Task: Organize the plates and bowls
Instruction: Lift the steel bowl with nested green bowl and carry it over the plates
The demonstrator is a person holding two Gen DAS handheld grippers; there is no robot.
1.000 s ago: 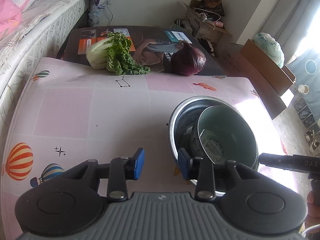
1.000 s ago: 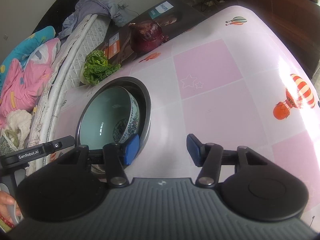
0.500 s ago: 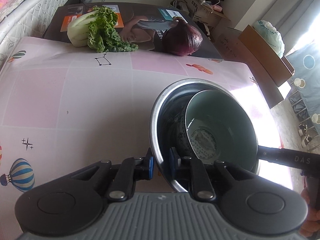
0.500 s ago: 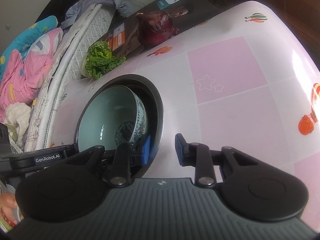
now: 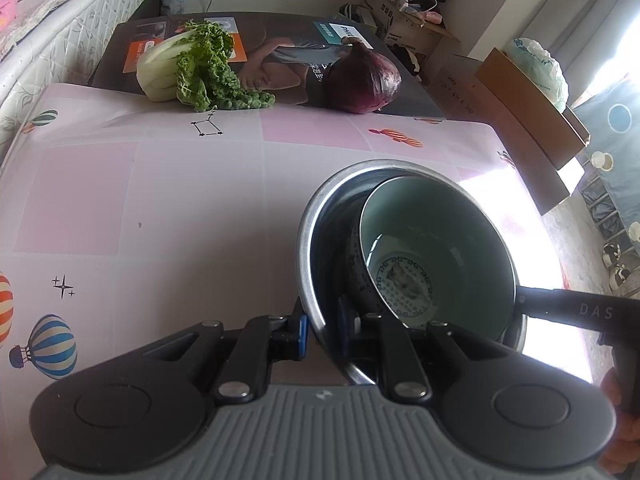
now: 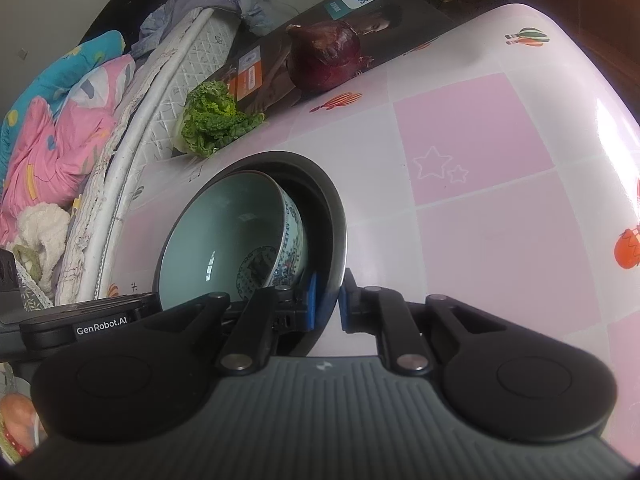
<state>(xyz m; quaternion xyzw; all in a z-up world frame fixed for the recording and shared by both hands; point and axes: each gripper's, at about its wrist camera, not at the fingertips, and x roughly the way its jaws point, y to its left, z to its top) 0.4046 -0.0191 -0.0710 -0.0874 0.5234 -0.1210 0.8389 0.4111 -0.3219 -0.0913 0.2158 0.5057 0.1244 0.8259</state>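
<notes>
A steel bowl (image 5: 320, 208) holds a tilted celadon ceramic bowl (image 5: 436, 232) with a blue pattern. They are over the pink checked tablecloth (image 5: 160, 200). My left gripper (image 5: 322, 326) is shut on the steel bowl's near rim, one pad outside, one inside. In the right wrist view my right gripper (image 6: 328, 300) is shut on the opposite rim of the steel bowl (image 6: 334, 216), with the ceramic bowl (image 6: 228, 232) leaning inside it. Both grippers hold the steel bowl tilted.
A bok choy (image 5: 192, 68) and a red onion (image 5: 364, 80) lie on a flat printed box (image 5: 280, 44) at the table's far edge. A mattress (image 5: 60, 20) runs along the left. Cardboard boxes (image 5: 528, 120) stand on the floor to the right.
Both grippers moved in from open onto the steel bowl's rim and closed on it. The bowl now sits tilted between them.
</notes>
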